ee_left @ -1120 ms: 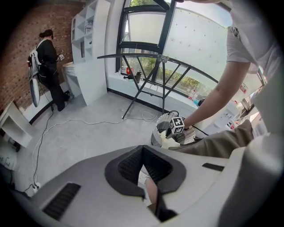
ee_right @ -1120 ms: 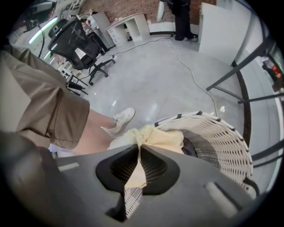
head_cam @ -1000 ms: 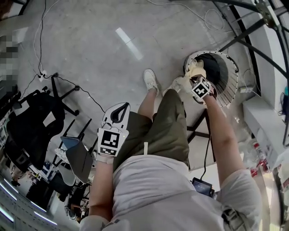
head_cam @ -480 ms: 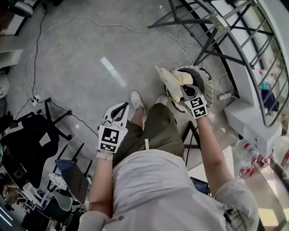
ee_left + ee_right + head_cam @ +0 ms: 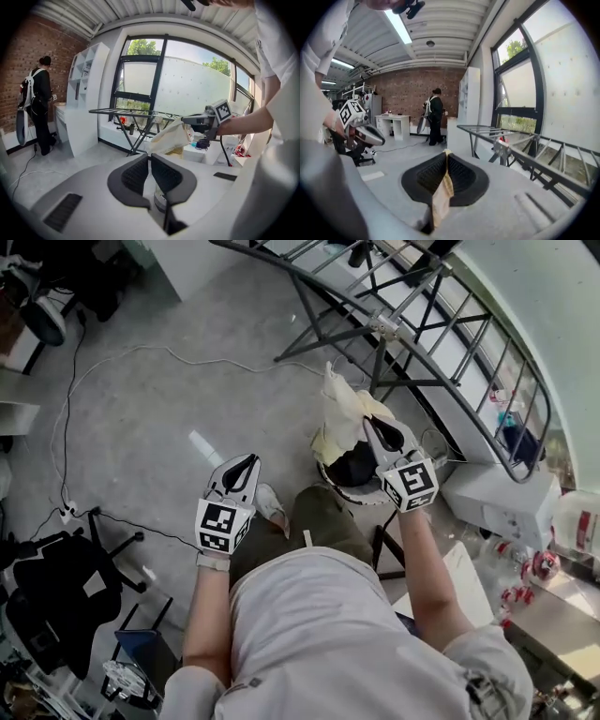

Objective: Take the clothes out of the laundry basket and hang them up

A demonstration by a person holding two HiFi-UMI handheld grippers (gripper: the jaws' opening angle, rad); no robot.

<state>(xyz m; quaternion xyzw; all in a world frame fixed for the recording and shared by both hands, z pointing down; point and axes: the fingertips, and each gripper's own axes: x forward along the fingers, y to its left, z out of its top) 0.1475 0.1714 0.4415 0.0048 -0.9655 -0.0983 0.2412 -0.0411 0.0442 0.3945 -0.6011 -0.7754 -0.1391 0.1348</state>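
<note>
Clamped on a fold of pale yellow cloth (image 5: 341, 416), the right gripper (image 5: 373, 424) holds the garment up above the round laundry basket (image 5: 362, 496) on the floor in front of the person's legs. The right gripper view shows the fabric pinched between the closed jaws and trailing down from them. Its lower end hangs over the basket's dark opening; whether it touches what lies inside cannot be told.

The step in hand looks like lifting a piece out of the basket. Next, it would have to be carried to the metal drying rack (image 5: 424, 326) just beyond the basket and spread over a rail. That likely calls for the second gripper to open and take another edge.

The right arm reaches forward, gripper pointing away from the body. The left arm is bent at the person's side, and the left gripper (image 5: 247, 463) is closed on nothing, well apart from the cloth.
</note>
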